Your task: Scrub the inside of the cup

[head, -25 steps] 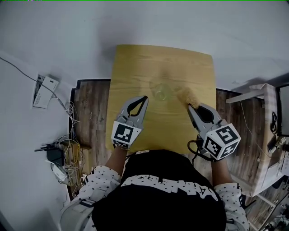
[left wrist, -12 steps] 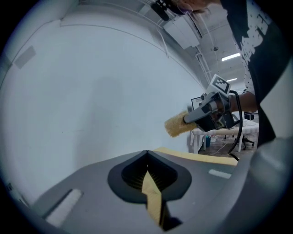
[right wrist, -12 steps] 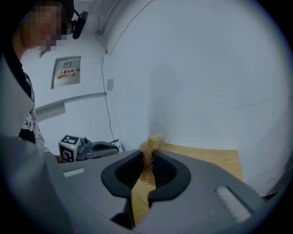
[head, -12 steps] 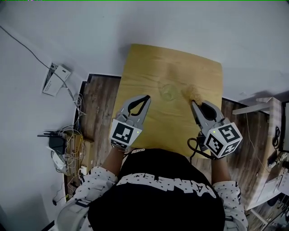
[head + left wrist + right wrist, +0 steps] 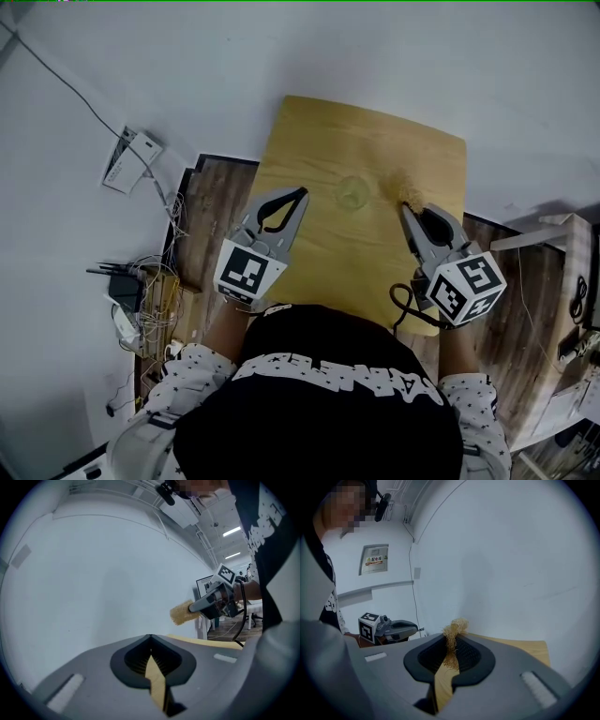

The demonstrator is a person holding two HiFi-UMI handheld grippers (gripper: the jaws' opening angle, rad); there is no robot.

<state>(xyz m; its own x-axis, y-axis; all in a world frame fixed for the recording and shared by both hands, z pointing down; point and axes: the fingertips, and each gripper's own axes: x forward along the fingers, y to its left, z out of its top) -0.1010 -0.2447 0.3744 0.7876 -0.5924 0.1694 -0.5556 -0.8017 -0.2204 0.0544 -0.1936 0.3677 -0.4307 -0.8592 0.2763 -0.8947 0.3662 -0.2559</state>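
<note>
A clear glass cup (image 5: 352,193) stands upright near the middle of the yellow wooden table (image 5: 309,141). My left gripper (image 5: 301,193) hangs left of the cup and nearer to me, shut with nothing between its fingers. My right gripper (image 5: 406,206) is to the right of the cup, shut on a tan fibrous scrubber (image 5: 409,193) that sticks out past its tips. The right gripper view shows the scrubber (image 5: 456,628) pinched between the pads. In the left gripper view, the scrubber (image 5: 180,613) shows in the right gripper (image 5: 193,607). The cup is in neither gripper view.
A white wall runs behind the table. On the wooden floor to the left lie a power strip with tangled cables (image 5: 127,314) and a white box (image 5: 131,157). A light wooden shelf frame (image 5: 562,272) stands at the right.
Both grippers have risen above the table, the left one more. The head view has swung, so the table and cup sit further right in the picture. Both grippers stay shut.
</note>
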